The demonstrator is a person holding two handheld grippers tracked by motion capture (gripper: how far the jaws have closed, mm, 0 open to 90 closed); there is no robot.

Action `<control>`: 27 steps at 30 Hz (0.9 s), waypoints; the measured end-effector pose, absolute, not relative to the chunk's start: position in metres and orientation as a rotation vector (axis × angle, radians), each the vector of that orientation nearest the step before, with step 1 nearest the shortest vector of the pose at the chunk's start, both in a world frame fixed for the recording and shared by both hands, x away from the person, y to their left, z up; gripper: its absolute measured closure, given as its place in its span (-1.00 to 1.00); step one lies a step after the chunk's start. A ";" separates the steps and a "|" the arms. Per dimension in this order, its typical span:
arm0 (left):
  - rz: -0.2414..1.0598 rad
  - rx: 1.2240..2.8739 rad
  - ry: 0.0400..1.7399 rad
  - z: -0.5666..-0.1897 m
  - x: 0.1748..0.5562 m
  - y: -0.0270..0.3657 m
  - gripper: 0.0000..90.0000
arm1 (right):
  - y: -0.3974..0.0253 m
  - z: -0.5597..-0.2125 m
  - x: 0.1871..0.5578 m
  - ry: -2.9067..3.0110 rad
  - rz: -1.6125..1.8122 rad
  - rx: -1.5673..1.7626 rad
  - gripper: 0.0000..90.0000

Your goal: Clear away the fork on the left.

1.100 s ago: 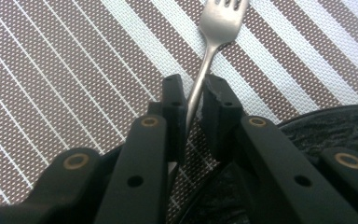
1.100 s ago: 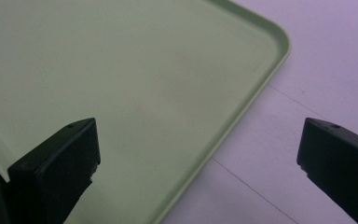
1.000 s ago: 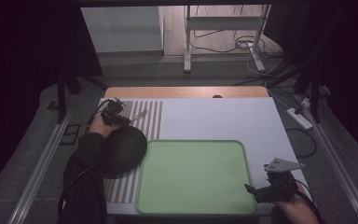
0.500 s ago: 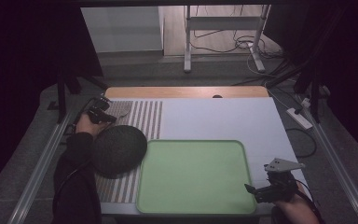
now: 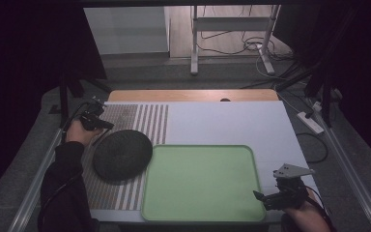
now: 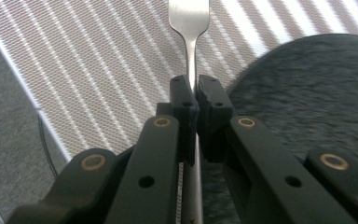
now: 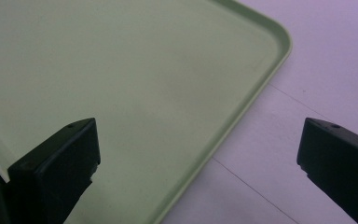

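1. Left gripper view is showing your left gripper [image 6: 195, 95] pinching the handle of a silver fork [image 6: 189, 18], its jaws pressed against the thin stem from both sides.
2. The fork is running straight ahead of that gripper, its wider head lying beyond the jaw tips and over the striped mat [image 6: 98, 70].
3. To the right of the gripper, in the same view, the dark round plate [image 6: 307, 93] is sitting on the striped mat, just beside the jaws.
4. In the high view you are holding the left gripper [image 5: 96, 121] at the far left part of the tabletop [image 5: 232, 121], with the dark plate [image 5: 122, 154] lying just on the near side of it.
5. Your right gripper [image 7: 198, 154] is standing with its jaws spread wide and nothing between them.
6. It is hanging over the edge of the green tray [image 7: 121, 93]; one jaw is lying over the tray and the other over the pale tabletop [image 7: 317, 60] beside it.
7. In the high view that right gripper [image 5: 265, 197] is sitting at the tray's [image 5: 200, 183] near right corner.
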State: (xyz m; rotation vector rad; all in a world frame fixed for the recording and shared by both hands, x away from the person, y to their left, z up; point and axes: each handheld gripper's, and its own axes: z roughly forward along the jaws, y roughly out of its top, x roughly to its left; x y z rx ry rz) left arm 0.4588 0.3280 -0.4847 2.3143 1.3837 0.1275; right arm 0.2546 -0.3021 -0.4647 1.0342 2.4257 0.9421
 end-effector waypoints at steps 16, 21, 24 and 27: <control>0.097 2.306 1.309 -0.484 0.431 0.297 0.89 | -0.302 -0.465 0.254 2.421 0.937 1.033 -1.00; 0.089 2.321 1.291 -0.483 0.423 0.289 0.89 | -0.302 -0.464 0.254 2.419 0.941 1.032 -1.00; 0.081 2.320 1.282 -0.482 0.417 0.285 0.89 | -0.302 -0.464 0.254 2.418 0.942 1.029 -1.00; 0.081 2.320 1.279 -0.481 0.411 0.280 0.89 | -0.302 -0.464 0.254 2.419 0.942 1.027 -1.00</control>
